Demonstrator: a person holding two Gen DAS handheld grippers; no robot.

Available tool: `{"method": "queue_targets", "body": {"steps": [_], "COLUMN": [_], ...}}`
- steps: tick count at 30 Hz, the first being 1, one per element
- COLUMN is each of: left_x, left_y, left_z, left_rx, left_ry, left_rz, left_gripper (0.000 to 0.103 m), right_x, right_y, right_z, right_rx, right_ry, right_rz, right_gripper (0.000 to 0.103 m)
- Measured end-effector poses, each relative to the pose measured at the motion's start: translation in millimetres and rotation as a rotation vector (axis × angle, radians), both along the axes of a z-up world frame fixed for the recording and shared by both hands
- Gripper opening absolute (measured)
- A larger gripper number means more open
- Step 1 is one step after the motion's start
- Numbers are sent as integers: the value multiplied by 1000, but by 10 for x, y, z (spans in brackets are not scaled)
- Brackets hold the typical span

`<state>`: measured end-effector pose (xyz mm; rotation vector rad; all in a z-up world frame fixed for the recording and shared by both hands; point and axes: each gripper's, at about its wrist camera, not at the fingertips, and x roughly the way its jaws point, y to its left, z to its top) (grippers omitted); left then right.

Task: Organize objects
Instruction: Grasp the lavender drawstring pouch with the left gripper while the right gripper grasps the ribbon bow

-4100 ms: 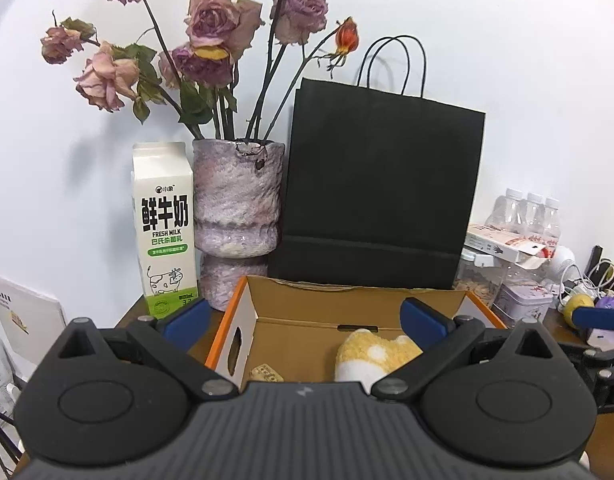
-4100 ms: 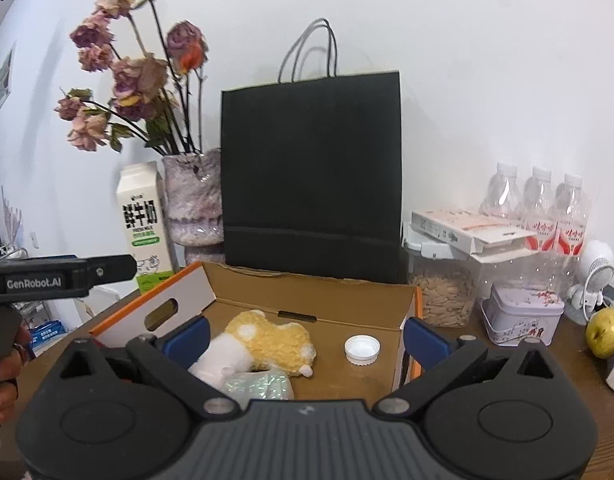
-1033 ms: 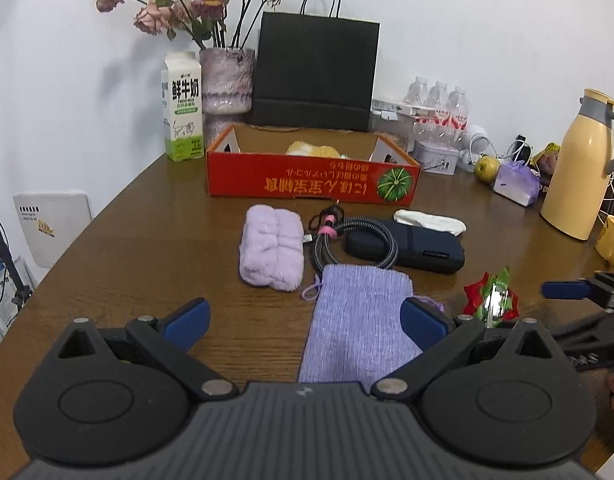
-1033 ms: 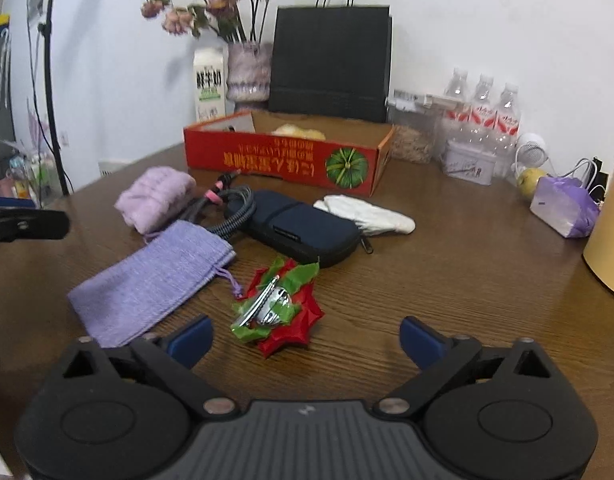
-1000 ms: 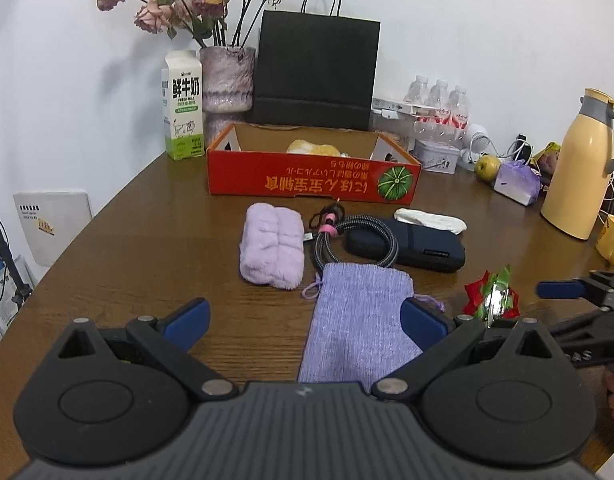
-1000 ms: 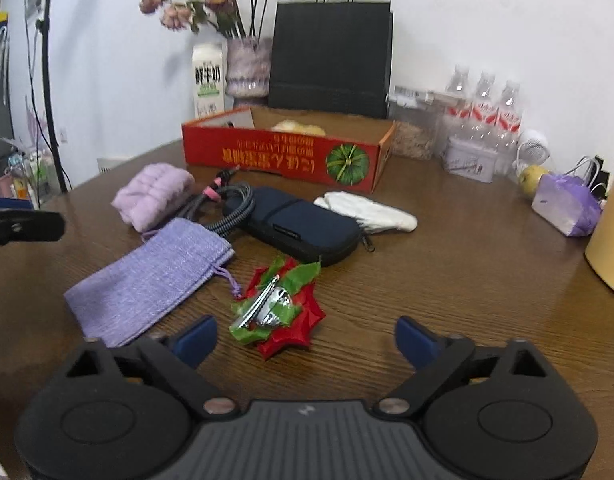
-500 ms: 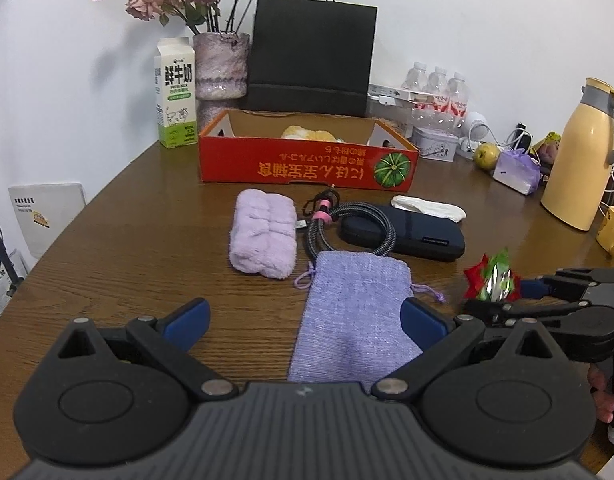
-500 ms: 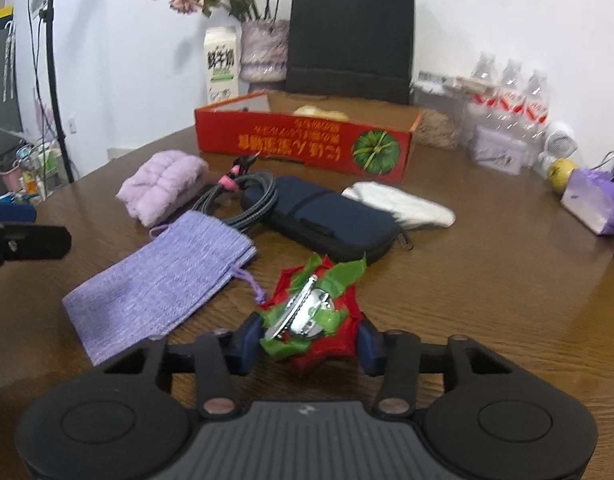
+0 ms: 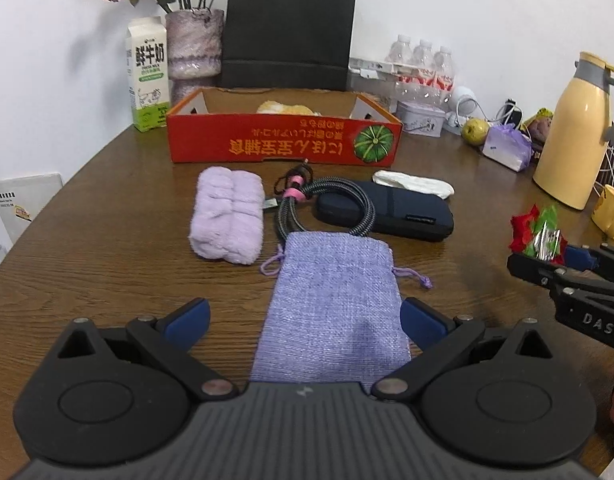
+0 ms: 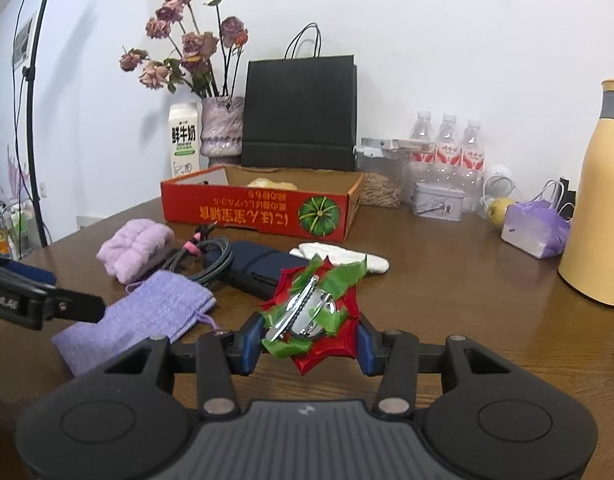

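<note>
My right gripper [image 10: 309,344] is shut on a red and green ribbon flower clip [image 10: 315,312] and holds it above the table; it also shows in the left wrist view [image 9: 537,234]. My left gripper [image 9: 303,320] is open, its fingers either side of a lilac woven pouch [image 9: 333,304] lying flat. Beyond lie a lilac folded towel [image 9: 227,212], a coiled braided cable [image 9: 319,208], a dark navy case [image 9: 391,210] and a white cloth item [image 9: 413,183]. The red cardboard box [image 9: 283,144] stands behind, with a yellow plush toy [image 9: 285,109] inside.
Behind the box stand a milk carton [image 9: 147,80], a vase of dried roses [image 9: 193,48] and a black paper bag [image 9: 287,28]. At right are water bottles [image 9: 423,64], a tin [image 9: 421,118], a yellow thermos [image 9: 575,132] and a purple bag [image 9: 507,148].
My right gripper closed on the ribbon flower clip and lifted it off the table. My left gripper moved forward and down over the lilac pouch, staying open.
</note>
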<state>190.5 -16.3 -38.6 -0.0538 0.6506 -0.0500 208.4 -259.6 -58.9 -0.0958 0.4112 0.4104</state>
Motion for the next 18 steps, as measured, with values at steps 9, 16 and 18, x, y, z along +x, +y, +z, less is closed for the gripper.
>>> {"method": "queue_targets", "body": {"steps": [9,16,18], "left_x": [223,407,425], "left_y": [-128,-265,-297], "left_z": [-92,-185,-214], "left_rx": [-5,23,58], "left_ry": [112,167,172], "left_rz": [-46,-58,-49], "left_gripper": [103,103,103], "right_x": [-7,-4,1], "right_y": [-41,-72,-67], "right_z": [-10,-18,-19], "right_rx": [23,40,41], "right_ry": [-6,2,6], "right_rz": [-10,-15,-12], "right_gripper": [45,45,45]}}
